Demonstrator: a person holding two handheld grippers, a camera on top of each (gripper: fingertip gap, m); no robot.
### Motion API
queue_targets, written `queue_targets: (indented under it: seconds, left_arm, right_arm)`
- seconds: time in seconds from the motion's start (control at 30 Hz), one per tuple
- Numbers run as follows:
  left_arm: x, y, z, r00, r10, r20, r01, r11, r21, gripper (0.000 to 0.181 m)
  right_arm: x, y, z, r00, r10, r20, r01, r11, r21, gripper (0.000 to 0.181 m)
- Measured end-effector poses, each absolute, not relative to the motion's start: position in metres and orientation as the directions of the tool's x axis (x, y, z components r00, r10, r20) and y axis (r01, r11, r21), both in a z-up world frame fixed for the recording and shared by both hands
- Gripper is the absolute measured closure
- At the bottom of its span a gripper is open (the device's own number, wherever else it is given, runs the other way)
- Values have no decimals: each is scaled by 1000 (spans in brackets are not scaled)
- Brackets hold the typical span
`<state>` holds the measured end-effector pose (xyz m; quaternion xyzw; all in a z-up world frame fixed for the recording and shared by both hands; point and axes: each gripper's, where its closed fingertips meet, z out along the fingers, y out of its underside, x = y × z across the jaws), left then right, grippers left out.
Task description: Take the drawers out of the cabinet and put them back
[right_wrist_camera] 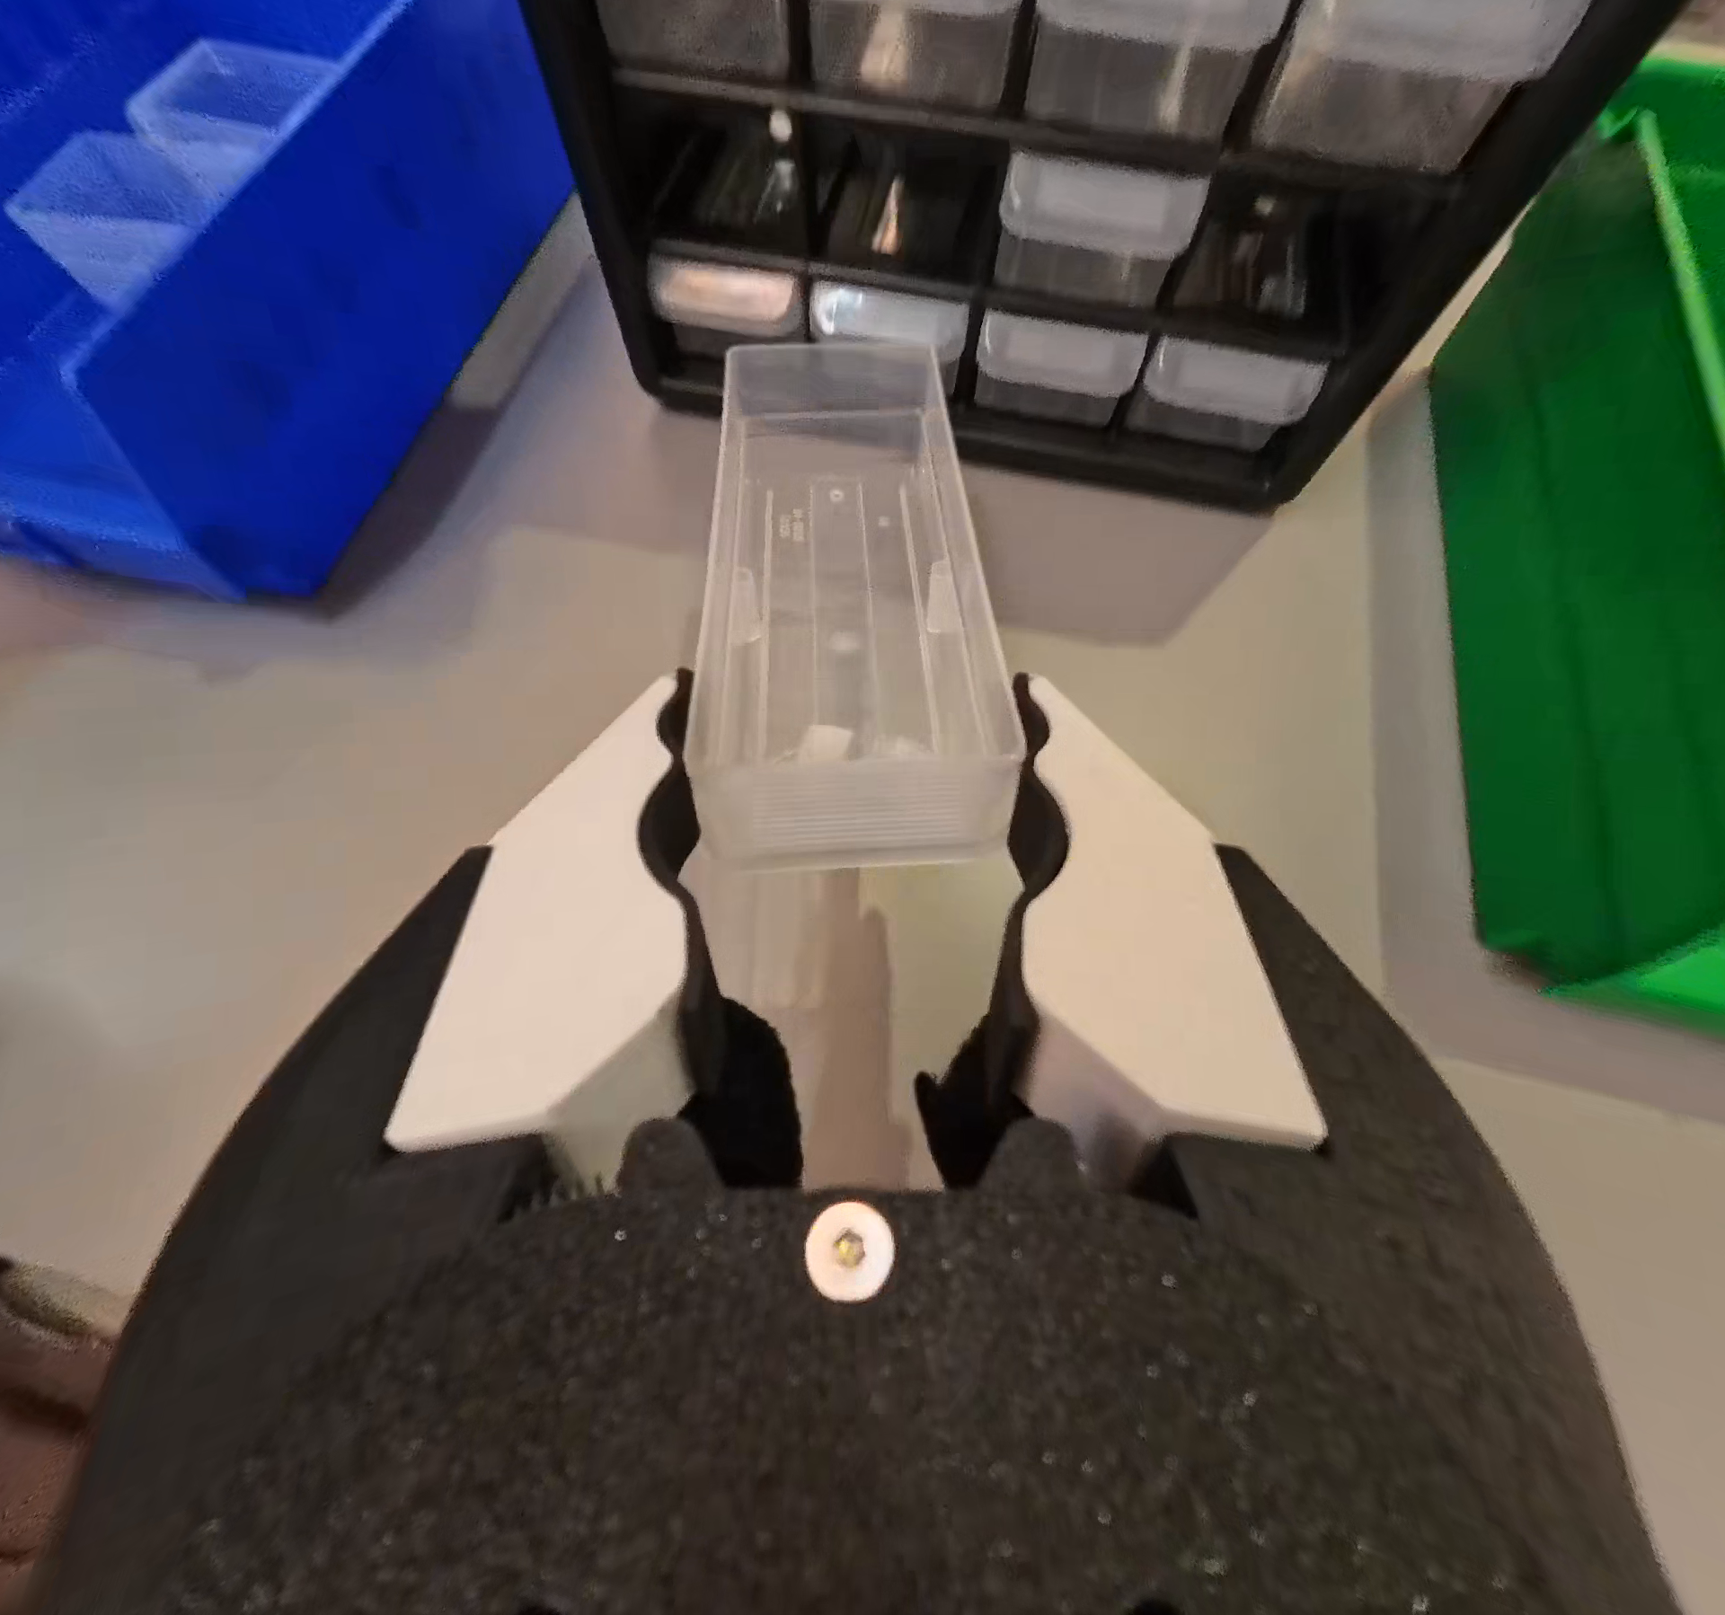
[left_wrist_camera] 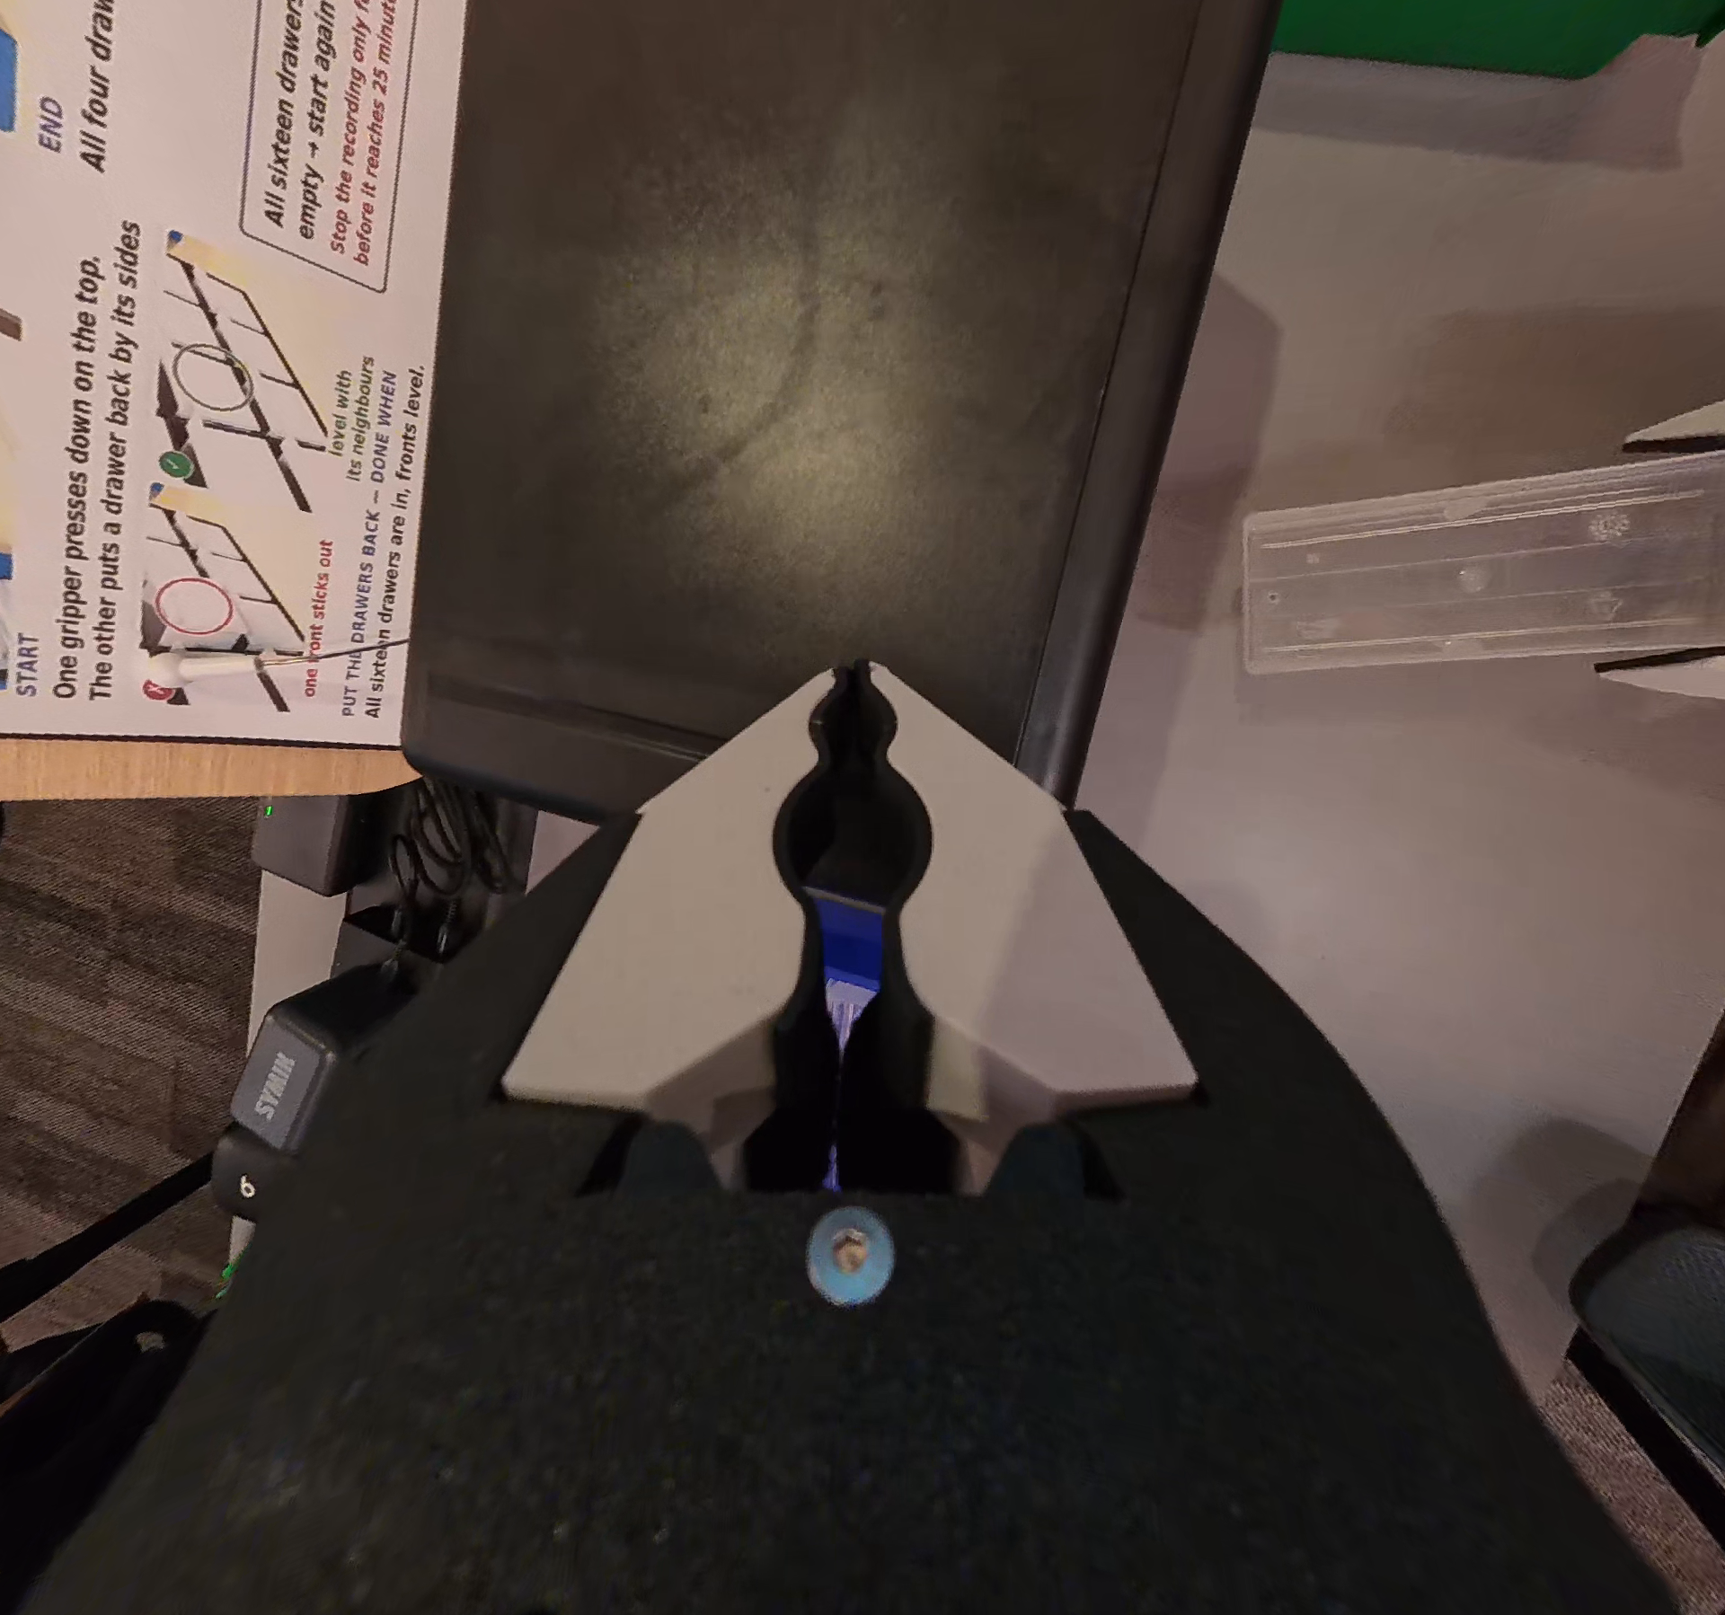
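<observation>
Up close, the black top of the cabinet (left_wrist_camera: 821, 310) fills the upper middle of the left wrist view, and its front (right_wrist_camera: 1073, 198) spans the top of the right wrist view as a grid of compartments. Most compartments there hold clear drawers; three in the second visible row, the two on its left and the one at its right end, look dark and without a drawer. A pale table (right_wrist_camera: 233, 824) runs under everything in the right wrist view.

At the upper left of that view stands a blue bin (right_wrist_camera: 308, 376) with at least two clear drawers (right_wrist_camera: 103, 208) lying inside it. A green bin (right_wrist_camera: 1587, 590) takes the right edge of the frame, and its corner shows in the upper right of the left wrist view. A printed instruction sheet (left_wrist_camera: 215, 310) lies in the upper left of the left wrist view, beside the cabinet.

Centre frame in the right wrist view, the right gripper (right_wrist_camera: 851, 730) pinches a clear drawer (right_wrist_camera: 845, 600) by its two long sides near the closer end; the drawer points away toward the cabinet's lowest row, its far end near the cabinet front but blurred. The same drawer appears at the right edge of the left wrist view.

Low in the left wrist view, the left gripper (left_wrist_camera: 854, 674) has its fingers pressed together, tips over the near edge of the cabinet top.
</observation>
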<state>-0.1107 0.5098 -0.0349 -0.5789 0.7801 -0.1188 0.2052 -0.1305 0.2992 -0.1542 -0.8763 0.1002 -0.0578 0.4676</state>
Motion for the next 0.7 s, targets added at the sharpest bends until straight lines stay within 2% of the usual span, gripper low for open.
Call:
queue_targets:
  seconds: [0.17, 0.3, 0.7]
  left_arm:
    - [-111, 510, -35, -237, -955, -180, -861, 293, -415, 181]
    - [-111, 510, -35, -233, -957, -175, -863, 287, -415, 181]
    - [-111, 509, -35, -232, -958, -170, -862, 283, -420, 181]
  right_arm:
    - [-118, 329, -127, 958, -285, 44, -121, -536, -836, 114]
    - [-113, 343, -134, 948, -314, -47, -220, -541, -812, 114]
    - [-108, 359, -138, 932, -351, -94, -280, -530, -801, 114]
